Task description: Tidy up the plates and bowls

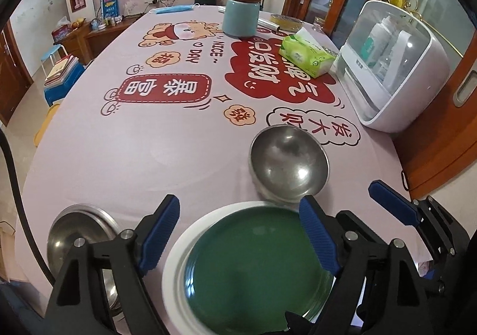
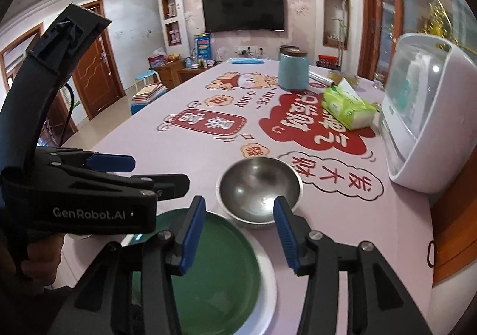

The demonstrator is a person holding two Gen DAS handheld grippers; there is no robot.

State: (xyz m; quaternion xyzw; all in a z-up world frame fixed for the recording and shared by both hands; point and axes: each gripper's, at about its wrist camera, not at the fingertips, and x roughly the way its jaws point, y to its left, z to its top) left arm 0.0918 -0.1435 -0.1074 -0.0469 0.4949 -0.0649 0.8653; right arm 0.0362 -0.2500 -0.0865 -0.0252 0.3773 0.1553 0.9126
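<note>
Green plate (image 1: 256, 269) lies beneath both released grippers, left (image 1: 238, 233) and right (image 2: 238, 233); steel bowl (image 2: 258, 188) just ahead likely needs grasping next.

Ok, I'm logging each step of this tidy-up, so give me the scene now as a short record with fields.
surface: table with pink printed cloth
stacked: green plate on white plate
beyond stack: steel bowl, upright, empty
left of stack: second steel bowl, partly hidden
left gripper: open, above the plates, holding nothing
right gripper: open, holding nothing
background: blue jar, tissue pack, white cabinet
</note>
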